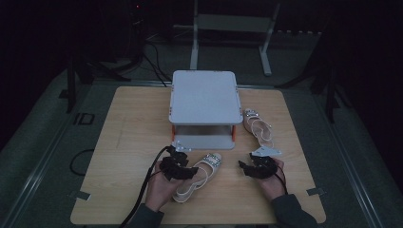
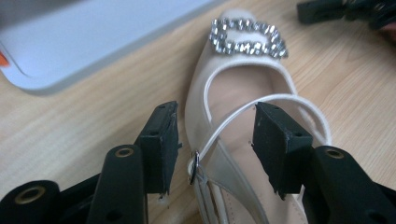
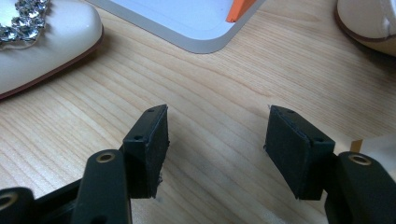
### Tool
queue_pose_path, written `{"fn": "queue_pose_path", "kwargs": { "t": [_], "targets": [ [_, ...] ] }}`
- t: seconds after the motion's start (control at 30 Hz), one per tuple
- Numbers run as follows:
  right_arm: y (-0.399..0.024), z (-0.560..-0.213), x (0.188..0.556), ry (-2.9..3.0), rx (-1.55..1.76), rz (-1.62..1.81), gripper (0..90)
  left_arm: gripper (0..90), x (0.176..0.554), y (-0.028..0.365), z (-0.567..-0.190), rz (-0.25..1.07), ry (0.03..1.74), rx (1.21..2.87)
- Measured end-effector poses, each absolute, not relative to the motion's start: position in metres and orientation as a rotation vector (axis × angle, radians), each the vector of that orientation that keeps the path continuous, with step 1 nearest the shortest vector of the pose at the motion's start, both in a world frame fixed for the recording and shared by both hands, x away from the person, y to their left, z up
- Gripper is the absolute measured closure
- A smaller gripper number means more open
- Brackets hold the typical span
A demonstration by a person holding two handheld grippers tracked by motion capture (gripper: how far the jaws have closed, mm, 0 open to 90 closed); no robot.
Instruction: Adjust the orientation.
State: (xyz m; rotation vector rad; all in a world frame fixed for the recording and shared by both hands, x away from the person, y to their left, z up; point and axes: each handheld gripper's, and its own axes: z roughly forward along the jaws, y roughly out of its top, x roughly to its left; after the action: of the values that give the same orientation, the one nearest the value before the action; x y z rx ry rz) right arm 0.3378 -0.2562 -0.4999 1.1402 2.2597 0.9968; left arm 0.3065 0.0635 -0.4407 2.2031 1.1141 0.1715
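Both grippers stand open: left gripper [image 2: 215,144] straddles the near shoe [image 1: 199,175] unpressed, right gripper [image 3: 217,149] over bare table [image 1: 133,123]. Shelf [image 1: 205,97] blocks ahead; second shoe [image 1: 259,127] lies right.

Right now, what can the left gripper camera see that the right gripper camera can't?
The left gripper view alone shows the cream sandal's thin strap and small buckle, lying between the left tool's open jaws, which do not press on it.

The right gripper view alone shows the grey shelf's orange post, the second cream shoe's edge, and the right tool open over bare wood.

Both share the cream sandal with the sparkly rhinestone buckle, the grey plastic shelf and the light wooden table.
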Motion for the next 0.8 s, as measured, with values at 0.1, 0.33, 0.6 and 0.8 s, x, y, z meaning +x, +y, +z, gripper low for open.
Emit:
{"fn": "queue_pose_path", "kwargs": {
  "t": [0.1,0.33,0.6,0.8],
  "targets": [
    [-0.256,-0.500,0.338,2.261,1.144,0.993,39.3,53.3,0.310,0.061,-0.446,0.147,1.144,2.230],
    [-0.256,-0.500,0.338,2.262,1.142,0.990,39.3,58.1,0.315,0.062,-0.458,0.071,1.203,2.247],
    [-0.256,-0.501,0.338,2.264,1.141,0.984,39.3,67.4,0.318,0.064,-0.458,-0.006,1.241,2.220],
    [-0.256,-0.501,0.338,2.266,1.139,0.981,39.3,78.4,0.319,0.067,-0.457,-0.005,1.273,2.206]
  ]
}}
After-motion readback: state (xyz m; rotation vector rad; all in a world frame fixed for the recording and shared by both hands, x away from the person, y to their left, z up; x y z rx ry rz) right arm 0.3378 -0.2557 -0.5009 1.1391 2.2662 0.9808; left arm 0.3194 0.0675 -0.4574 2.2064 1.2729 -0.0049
